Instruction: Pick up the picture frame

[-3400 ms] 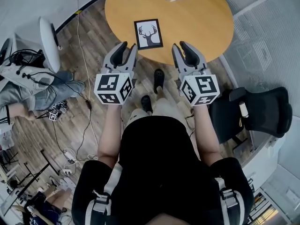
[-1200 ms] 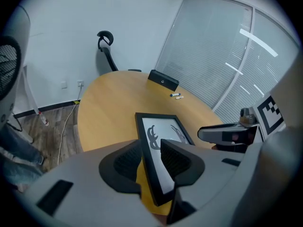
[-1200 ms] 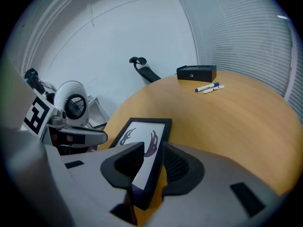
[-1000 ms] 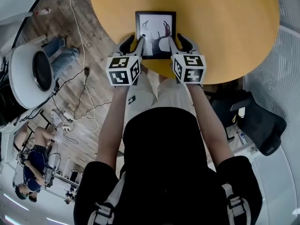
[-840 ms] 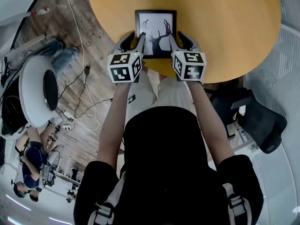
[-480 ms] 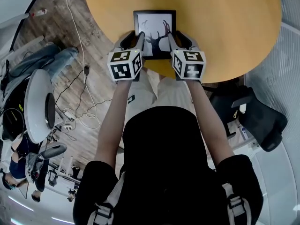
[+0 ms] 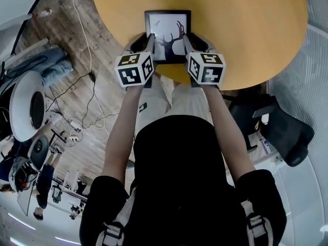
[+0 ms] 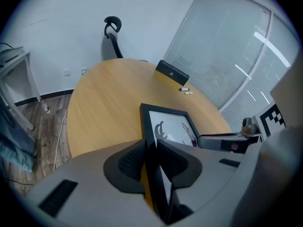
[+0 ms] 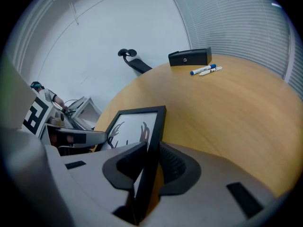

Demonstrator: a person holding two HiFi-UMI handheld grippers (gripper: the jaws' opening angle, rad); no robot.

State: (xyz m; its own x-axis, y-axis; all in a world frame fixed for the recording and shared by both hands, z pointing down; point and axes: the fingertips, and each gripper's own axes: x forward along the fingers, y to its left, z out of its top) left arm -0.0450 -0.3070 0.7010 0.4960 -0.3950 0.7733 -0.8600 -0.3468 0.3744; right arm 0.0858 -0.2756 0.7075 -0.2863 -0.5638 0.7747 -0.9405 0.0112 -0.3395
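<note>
Jaws just closing, the left gripper and right gripper are clamping opposite side edges of the black rectangular picture frame at the round wooden counter's near edge.

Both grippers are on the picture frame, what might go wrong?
The left gripper and right gripper have just been closing their jaws on the picture frame, one thin side edge each, at its near end. The far end may droop or the frame slip out. Uneven lifting could twist it.
</note>
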